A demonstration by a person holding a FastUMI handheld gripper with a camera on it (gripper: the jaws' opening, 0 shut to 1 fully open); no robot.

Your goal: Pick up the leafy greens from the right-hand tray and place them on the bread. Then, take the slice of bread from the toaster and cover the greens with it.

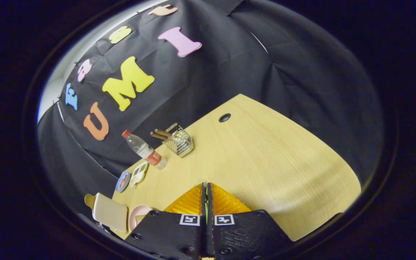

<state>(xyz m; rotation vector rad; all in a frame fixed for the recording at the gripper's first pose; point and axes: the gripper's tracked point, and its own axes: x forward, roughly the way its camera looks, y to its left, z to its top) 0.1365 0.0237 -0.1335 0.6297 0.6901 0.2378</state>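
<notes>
The gripper (206, 187) is held above the wooden surface (265, 151), jaws pressed together, perhaps pinching something green; toaster (109, 213) bread apparently untouched.

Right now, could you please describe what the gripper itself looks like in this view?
The gripper has two ribbed orange-yellow fingers tapering to a point. Each is mounted on a black angular block with screw holes, and each block carries a small square black-and-white marker near the inner edge. No cables are visible.
</notes>
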